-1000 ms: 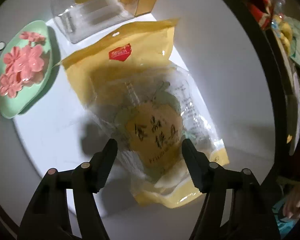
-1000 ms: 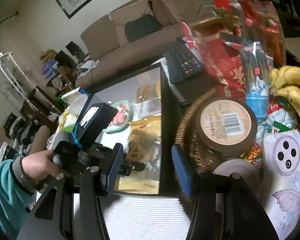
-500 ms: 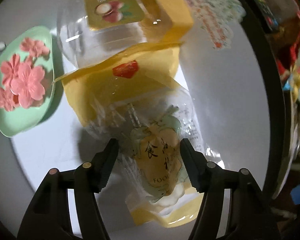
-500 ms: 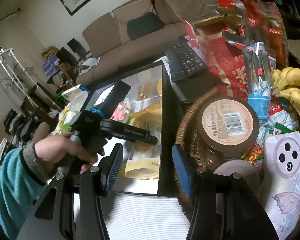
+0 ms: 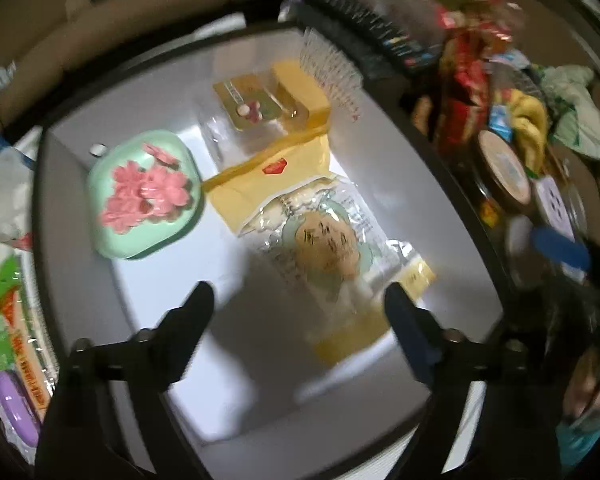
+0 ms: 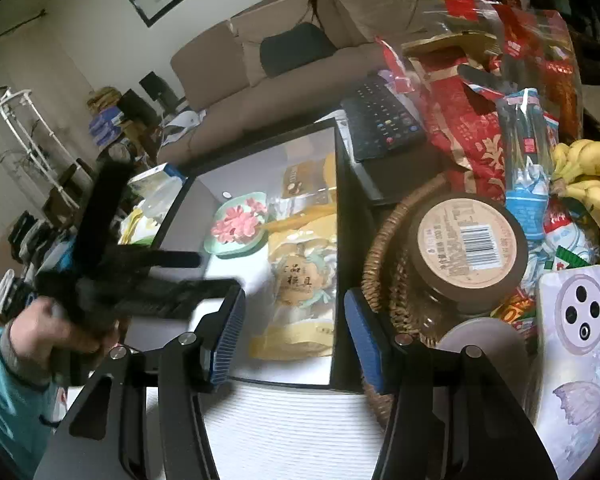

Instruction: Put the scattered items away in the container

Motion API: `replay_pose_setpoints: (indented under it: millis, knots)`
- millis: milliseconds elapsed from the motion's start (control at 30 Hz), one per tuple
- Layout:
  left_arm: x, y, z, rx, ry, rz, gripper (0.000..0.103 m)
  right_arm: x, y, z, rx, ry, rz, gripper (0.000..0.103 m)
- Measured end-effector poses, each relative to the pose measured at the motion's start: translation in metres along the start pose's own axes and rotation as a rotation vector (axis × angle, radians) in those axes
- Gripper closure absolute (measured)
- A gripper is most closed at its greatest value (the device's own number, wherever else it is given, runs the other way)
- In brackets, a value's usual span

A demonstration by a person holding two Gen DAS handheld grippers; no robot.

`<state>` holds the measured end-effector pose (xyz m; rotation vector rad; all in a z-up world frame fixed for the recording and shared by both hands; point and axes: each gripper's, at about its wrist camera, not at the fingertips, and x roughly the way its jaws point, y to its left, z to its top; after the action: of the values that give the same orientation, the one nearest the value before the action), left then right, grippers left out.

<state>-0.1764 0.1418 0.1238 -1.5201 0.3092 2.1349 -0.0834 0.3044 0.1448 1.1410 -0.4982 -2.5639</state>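
A yellow snack bag [image 5: 324, 240] [image 6: 304, 276] lies flat on the white floor of the black-framed container [image 5: 280, 380] [image 6: 342, 240]. My left gripper [image 5: 298, 296] hangs above the bag's near end. Its jaws are opening wide and its pads are off the bag. A hand holds that gripper at the left of the right wrist view [image 6: 140, 280]. A green box with pink flowers [image 5: 144, 196] [image 6: 240, 228] and a clear box with a yellow label [image 5: 256, 104] [image 6: 304, 188] lie beside the bag. My right gripper [image 6: 296, 340] stands open with nothing between its fingers, at the container's near edge.
A wicker basket [image 6: 384, 256] stands right of the container, crowded with a brown-lidded jar [image 6: 466, 240], bananas [image 6: 592, 184] and red snack bags [image 6: 472, 132]. A black remote [image 6: 384, 120] lies behind it. Loose packets [image 5: 12, 320] lie left of the container.
The left gripper, which had pinched the yellow bag, has let go, opened wide and risen. The bag now lies flat in the container. The right gripper has stayed put.
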Motion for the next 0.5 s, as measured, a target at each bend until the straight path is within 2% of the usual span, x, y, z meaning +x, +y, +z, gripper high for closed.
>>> replay_pose_setpoints:
  millis: [67, 167, 233, 367, 500]
  knots:
    - [-0.005, 0.007, 0.006, -0.011, -0.007, 0.013, 0.011, 0.0, 0.002, -0.001, 0.002, 0.003, 0.001, 0.048]
    - [0.0, 0.021, -0.007, -0.051, -0.003, -0.028, 0.011, -0.002, 0.004, -0.002, 0.01, 0.002, 0.002, 0.048]
    - [0.003, 0.021, -0.01, -0.069, 0.002, -0.026, 0.011, -0.005, 0.004, -0.001, 0.019, -0.009, 0.008, 0.048]
    - [0.026, 0.018, 0.013, -0.129, 0.047, -0.051, 0.011, -0.011, 0.002, 0.0, 0.039, -0.03, 0.016, 0.048]
    - [0.069, 0.015, 0.05, -0.168, 0.128, -0.025, 0.013, -0.014, 0.0, 0.002, 0.045, -0.032, 0.01, 0.048]
